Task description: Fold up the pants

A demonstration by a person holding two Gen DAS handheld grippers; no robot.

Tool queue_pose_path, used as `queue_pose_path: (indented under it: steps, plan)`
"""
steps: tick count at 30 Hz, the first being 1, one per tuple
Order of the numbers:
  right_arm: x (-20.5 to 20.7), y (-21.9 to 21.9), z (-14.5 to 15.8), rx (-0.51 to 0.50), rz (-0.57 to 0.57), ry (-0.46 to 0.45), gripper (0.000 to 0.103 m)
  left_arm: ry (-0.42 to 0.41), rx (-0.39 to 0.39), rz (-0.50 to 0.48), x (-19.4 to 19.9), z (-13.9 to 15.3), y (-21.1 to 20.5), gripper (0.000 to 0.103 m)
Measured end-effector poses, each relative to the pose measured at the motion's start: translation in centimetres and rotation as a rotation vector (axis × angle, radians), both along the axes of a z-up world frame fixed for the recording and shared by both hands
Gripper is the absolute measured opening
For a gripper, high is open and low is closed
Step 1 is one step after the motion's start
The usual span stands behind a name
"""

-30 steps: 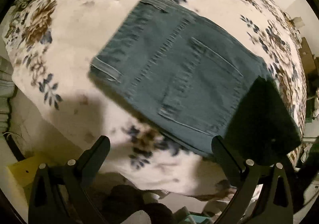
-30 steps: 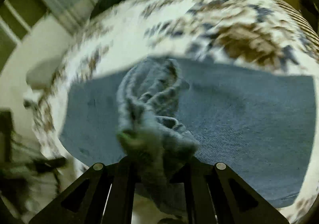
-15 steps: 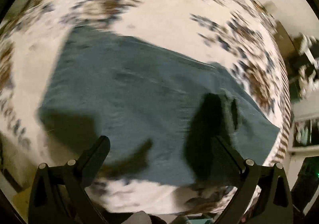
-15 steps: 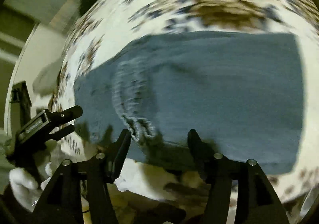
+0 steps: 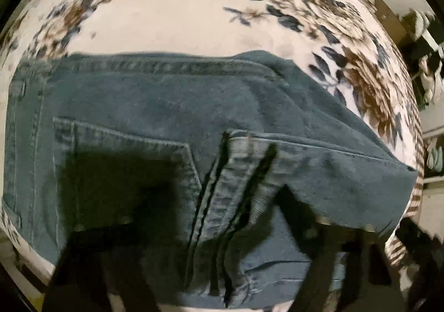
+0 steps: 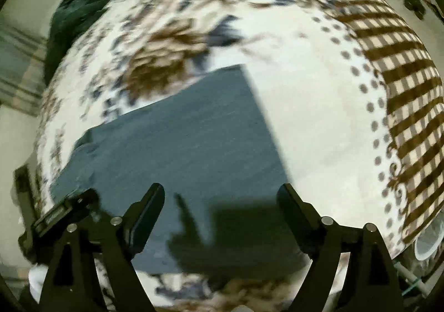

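- On the bed, over the floral blanket (image 5: 177, 6), folded jeans (image 5: 155, 106) lie flat, back pocket (image 5: 119, 162) up.
- Left tool (image 5: 211, 217): fingers spread wide, low over the denim, a hem layer draped across the right finger; blurred, contact unclear.
- Right tool (image 6: 222, 206): fingers wide apart, gripping nothing, hovering over the jeans' near edge.
- Dark garment (image 6: 80, 9) at the far bed edge.
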State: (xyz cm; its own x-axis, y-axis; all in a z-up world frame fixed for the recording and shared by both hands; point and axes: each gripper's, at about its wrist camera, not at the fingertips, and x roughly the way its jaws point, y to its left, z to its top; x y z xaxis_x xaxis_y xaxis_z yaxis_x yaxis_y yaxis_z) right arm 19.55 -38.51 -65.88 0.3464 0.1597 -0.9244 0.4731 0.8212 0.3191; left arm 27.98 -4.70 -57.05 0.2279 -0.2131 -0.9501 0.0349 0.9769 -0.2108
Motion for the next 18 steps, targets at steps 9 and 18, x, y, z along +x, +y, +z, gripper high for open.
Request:
queue_pose_path:
  steps: [9, 18]
  plan:
    - [1.0, -4.3, -3.9, 0.162, -0.066, 0.016, 0.018, -0.003, -0.039, 0.018, -0.6, -0.4, 2.2, 0.006]
    - [1.9, -5.4, -3.0, 0.155, -0.099, 0.074, 0.041, 0.027, -0.049, 0.035, -0.5, 0.8, 2.1, 0.007]
